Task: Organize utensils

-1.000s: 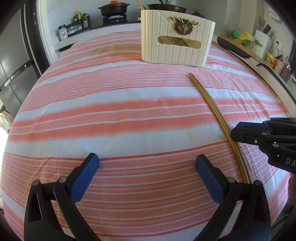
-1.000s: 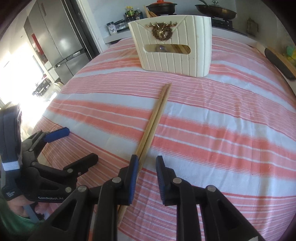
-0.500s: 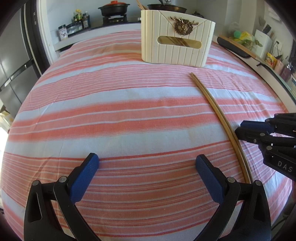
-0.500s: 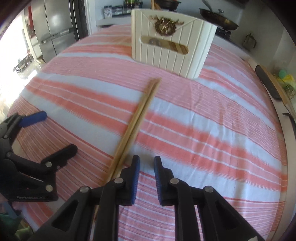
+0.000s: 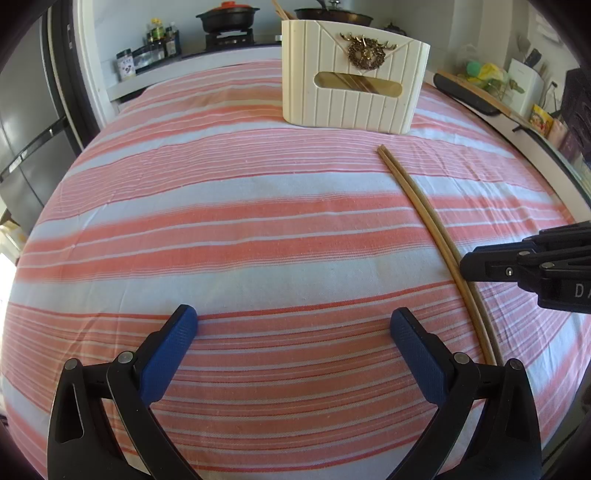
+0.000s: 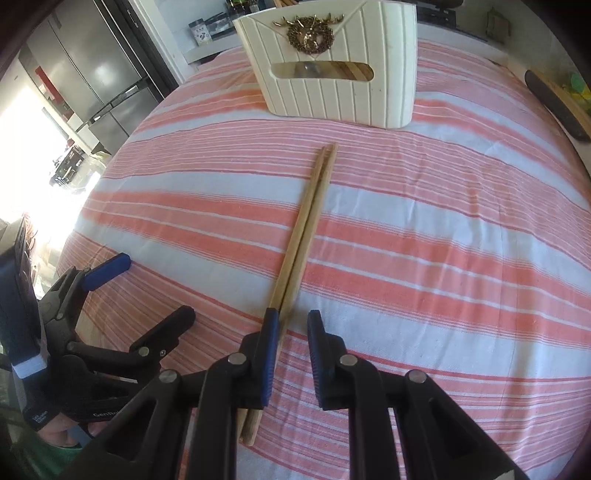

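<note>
A pair of wooden chopsticks (image 5: 436, 236) lies side by side on the striped tablecloth, pointing toward a cream utensil holder (image 5: 351, 96) with a gold deer emblem. In the right wrist view the chopsticks (image 6: 306, 221) run under my left fingertip. My right gripper (image 6: 291, 325) is open by a narrow gap, low over their near end, holding nothing; it also shows in the left wrist view (image 5: 476, 266). My left gripper (image 5: 291, 321) is wide open and empty, to the left of the chopsticks. The holder (image 6: 332, 62) has more utensils inside.
The red-and-white striped cloth (image 5: 221, 240) covers the round table. A stove with pots (image 5: 229, 18) and jars stand behind it. A fridge (image 6: 92, 74) stands at the left. A cutting board and clutter (image 5: 480, 96) lie on the counter at the right.
My right gripper has shifted and turned so the chopsticks' near end now lies under its left finger, and its jaws have widened slightly. The left gripper has not moved.
</note>
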`<state>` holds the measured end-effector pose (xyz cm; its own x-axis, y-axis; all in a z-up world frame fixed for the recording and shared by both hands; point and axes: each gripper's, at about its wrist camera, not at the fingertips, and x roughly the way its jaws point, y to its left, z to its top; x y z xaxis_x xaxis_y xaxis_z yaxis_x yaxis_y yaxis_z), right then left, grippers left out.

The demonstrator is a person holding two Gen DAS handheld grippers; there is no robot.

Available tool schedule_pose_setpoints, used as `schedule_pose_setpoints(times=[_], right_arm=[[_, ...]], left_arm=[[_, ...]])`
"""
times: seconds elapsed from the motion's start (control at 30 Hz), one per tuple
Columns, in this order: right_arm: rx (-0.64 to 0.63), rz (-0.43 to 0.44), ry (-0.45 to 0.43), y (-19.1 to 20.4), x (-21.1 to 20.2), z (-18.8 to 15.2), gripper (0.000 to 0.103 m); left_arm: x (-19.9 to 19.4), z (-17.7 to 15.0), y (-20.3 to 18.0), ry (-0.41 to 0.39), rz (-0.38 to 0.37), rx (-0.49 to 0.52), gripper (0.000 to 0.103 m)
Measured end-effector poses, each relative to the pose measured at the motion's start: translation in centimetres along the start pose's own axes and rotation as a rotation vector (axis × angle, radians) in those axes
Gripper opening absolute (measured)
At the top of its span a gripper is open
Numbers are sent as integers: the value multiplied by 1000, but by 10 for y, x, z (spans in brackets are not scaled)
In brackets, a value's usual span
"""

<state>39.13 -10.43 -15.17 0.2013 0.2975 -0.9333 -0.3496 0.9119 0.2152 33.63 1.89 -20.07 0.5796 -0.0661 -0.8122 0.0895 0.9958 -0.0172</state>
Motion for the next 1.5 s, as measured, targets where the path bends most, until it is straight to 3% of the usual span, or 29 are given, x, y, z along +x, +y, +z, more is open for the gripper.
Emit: schedule_pose_setpoints(times=[0.17, 0.2, 0.33, 0.53, 0.63, 0.7, 0.8, 0.9, 0.97, 1.03, 1.1, 1.13, 1.17, 1.2, 1.27, 1.5], right_arm=[[-26, -69, 60, 3, 13, 25, 15], [-49, -92, 56, 6, 15, 28, 10], [-153, -171, 72, 21, 23, 29, 10], [-85, -256, -18, -14, 5, -7, 7], [-22, -245, -75, -39, -8, -30, 7], [-17, -205, -134, -47, -14, -45, 14], [-29, -166, -211, -52, -19, -65, 43], [-79, -202, -266, -51, -27, -84, 44], [-65, -209, -287, -57, -30, -85, 44], [-39, -223, -285, -60, -39, -90, 37], [-32, -245, -272, -62, -39, -87, 23], [-24, -248, -264, -62, -41, -87, 13], [-15, -252, -257, -63, -41, -87, 10], [-7, -248, -254, -65, -42, -88, 9], [10, -243, -252, -67, -44, -93, 8], [29, -229, -220, -69, -53, -109, 8]], left_arm=[[0, 0, 0, 0, 0, 0, 102], [0, 1, 1, 0, 0, 0, 102], [0, 1, 1, 0, -2, 0, 102], [-1, 1, 2, -2, -5, -4, 103], [-2, 1, 3, -3, -12, -8, 103], [-6, 2, 11, -17, -62, -38, 102], [-24, 2, 13, -21, -180, -96, 102], [-43, 5, -18, -56, -250, -50, 102], [-42, 9, -49, -42, -257, 21, 102], [-31, 8, -77, -15, -182, 104, 90], [-17, 8, -93, 26, -99, 153, 62], [-13, 7, -96, 35, -86, 155, 59], [-14, 7, -96, 12, -80, 147, 49], [-14, 7, -95, 11, -73, 139, 28], [-15, 6, -89, 9, -88, 116, 9], [-39, -24, -55, 38, -128, 38, 5]])
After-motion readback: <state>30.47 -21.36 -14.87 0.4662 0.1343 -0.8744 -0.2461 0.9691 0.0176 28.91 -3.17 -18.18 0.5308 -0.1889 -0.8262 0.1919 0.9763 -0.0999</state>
